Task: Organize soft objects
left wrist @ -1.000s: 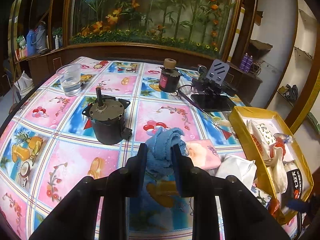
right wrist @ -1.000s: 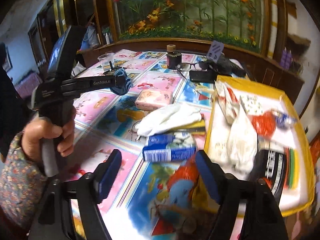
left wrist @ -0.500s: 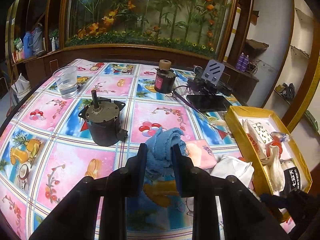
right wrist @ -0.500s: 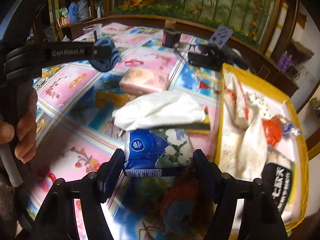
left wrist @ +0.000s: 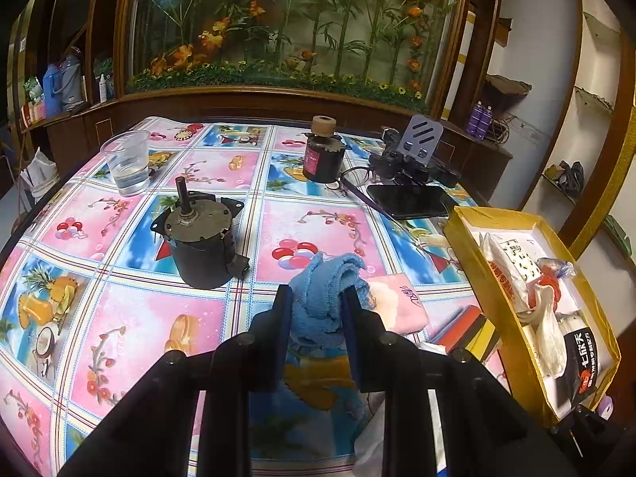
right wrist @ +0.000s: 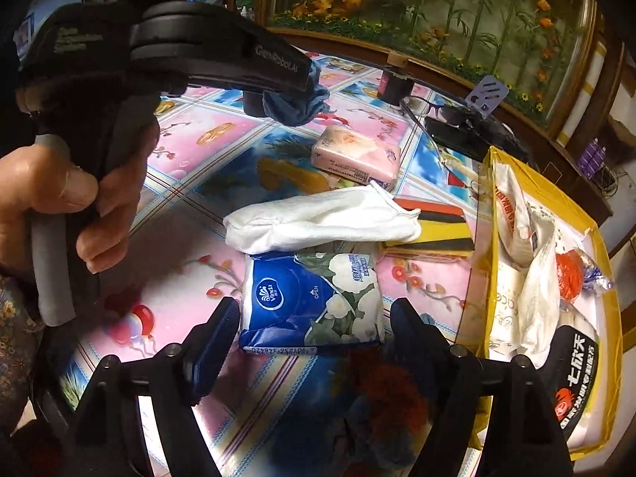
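A tabletop point(left wrist: 99, 318) covered in a bright fruit-and-flower patterned cloth fills both views. Along its right edge sits a yellow box point(right wrist: 608, 278) already holding white bags and packets. Near the box lie a white cloth point(right wrist: 318, 218), a pink tissue pack point(right wrist: 357, 155) and a blue tissue pack point(right wrist: 314, 302) — the blue pack sits between the fingers of the right gripper point(right wrist: 314, 330), whose jaws have just been opening and stand apart, just clear of the pack's sides. The left gripper point(left wrist: 316, 310), held in a person's hand point(right wrist: 59, 190) above the tabletop, is clamped on a crumpled blue towel point(left wrist: 322, 298). Further back stand a dark motor point(left wrist: 202, 242) and a plastic cup point(left wrist: 127, 163).
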`<state>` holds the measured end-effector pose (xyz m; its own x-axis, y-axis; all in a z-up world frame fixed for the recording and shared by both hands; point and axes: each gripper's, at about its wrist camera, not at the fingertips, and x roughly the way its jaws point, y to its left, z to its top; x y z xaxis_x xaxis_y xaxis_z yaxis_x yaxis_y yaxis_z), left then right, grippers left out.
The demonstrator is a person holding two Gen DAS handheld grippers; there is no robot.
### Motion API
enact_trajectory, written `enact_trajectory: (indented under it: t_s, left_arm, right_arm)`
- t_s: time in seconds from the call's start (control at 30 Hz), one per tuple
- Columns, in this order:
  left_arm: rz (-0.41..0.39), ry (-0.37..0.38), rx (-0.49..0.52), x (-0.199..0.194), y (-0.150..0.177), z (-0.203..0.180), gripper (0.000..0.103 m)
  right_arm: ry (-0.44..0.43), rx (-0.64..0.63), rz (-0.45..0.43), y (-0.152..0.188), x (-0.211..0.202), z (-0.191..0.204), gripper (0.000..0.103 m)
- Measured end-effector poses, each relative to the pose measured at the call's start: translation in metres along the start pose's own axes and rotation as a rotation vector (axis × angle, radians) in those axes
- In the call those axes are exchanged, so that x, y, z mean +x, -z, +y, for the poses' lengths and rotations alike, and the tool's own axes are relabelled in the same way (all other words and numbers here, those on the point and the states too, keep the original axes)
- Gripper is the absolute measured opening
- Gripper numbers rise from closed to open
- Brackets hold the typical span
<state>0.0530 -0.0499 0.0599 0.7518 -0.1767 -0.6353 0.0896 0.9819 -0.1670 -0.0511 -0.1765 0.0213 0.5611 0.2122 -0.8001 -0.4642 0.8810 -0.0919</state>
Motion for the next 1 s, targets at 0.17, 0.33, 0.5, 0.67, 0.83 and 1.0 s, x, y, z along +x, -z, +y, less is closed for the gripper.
enact_trajectory:
  t_s: [0.17,0.33,0.5,0.67,0.83,1.0]
  left_arm:
    - [-0.009,0.011,0.012,-0.001,0.0,-0.003,0.024]
    - [-0.015,0.019,0.019,-0.002,0.0,-0.005,0.024]
    - [-0.015,0.021,0.02,-0.002,0.001,-0.005,0.024]
    - [-0.014,0.02,0.019,-0.002,0.001,-0.005,0.024]
    - [-0.015,0.02,0.019,-0.002,0.001,-0.005,0.024]
    - [-0.019,0.027,0.021,-0.002,0.002,-0.007,0.024]
  right_arm:
    - [-0.019,0.039,-0.001,0.004,0.004,-0.005,0.077]
    - [0.009,0.035,-0.044,0.003,-0.01,-0.003,0.076]
    - [0.124,-0.012,-0.102,0.0,-0.032,0.002,0.076]
    - [0.17,-0.025,-0.136,-0.002,-0.046,0.002,0.076]
    - [0.183,-0.03,-0.146,-0.002,-0.051,0.005,0.076]
    - [0.194,-0.038,-0.155,-0.001,-0.055,0.008,0.076]
